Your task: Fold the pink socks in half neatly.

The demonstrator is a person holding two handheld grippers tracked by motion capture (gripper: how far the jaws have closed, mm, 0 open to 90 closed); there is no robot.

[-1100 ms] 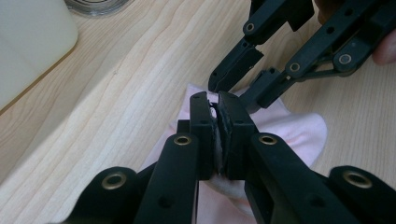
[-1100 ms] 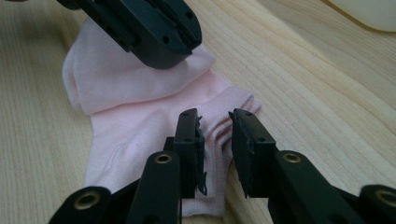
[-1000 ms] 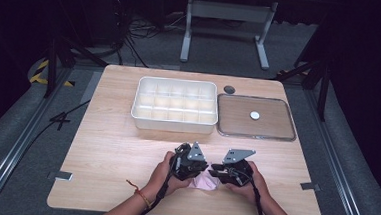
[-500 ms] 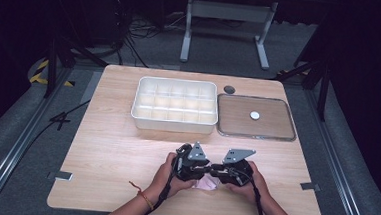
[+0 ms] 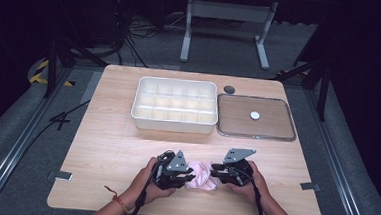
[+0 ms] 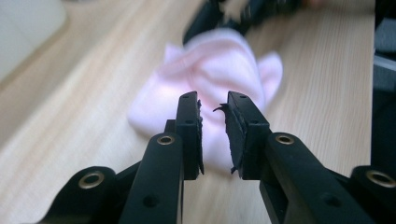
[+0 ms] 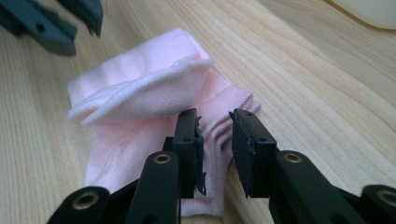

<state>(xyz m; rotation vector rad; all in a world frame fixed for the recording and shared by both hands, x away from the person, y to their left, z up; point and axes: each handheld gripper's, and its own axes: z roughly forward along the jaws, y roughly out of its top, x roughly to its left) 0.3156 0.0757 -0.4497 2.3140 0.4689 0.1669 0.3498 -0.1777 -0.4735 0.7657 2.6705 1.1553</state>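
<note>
Dark room, grey carpet floor (image 5: 332,51), cables (image 5: 138,29), metal stand (image 5: 226,14) behind table (image 5: 106,147)

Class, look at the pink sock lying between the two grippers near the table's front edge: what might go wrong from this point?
1. The left gripper has a gap between its fingers and no cloth visibly pinched, so it may close on nothing.
2. The pink sock lies loosely folded; a pull from the right gripper could undo the fold.
3. The sock sits near the table front edge and might slide off.
</note>
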